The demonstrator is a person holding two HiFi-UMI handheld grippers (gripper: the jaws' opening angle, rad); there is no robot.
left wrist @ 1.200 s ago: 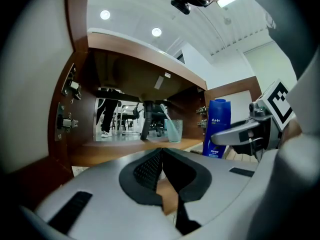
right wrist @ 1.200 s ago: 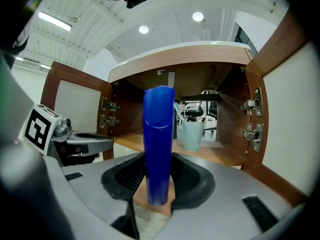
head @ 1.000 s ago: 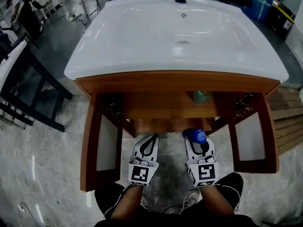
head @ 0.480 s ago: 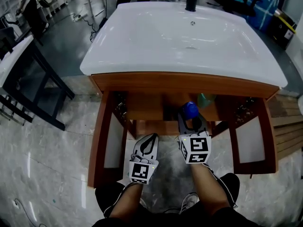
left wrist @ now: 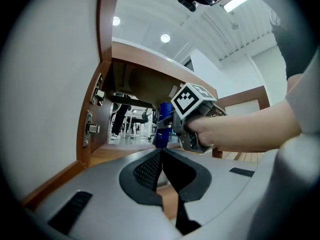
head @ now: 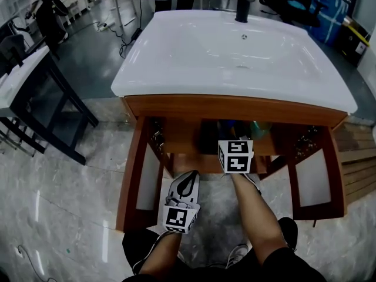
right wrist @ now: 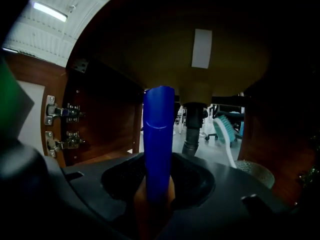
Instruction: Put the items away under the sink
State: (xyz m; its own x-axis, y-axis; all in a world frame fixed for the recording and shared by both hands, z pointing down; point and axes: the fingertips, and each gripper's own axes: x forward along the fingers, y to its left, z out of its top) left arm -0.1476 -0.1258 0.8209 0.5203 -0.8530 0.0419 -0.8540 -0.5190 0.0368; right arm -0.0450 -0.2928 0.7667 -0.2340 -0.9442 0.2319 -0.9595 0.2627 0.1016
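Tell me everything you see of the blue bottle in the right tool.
The blue bottle is a glossy cylinder, plastic by its look, with a faint line near its top. It stands upright, clamped low between the pads of the right tool, inside the open cabinet under the sink; the drain pipe is behind it. Its base is hidden.
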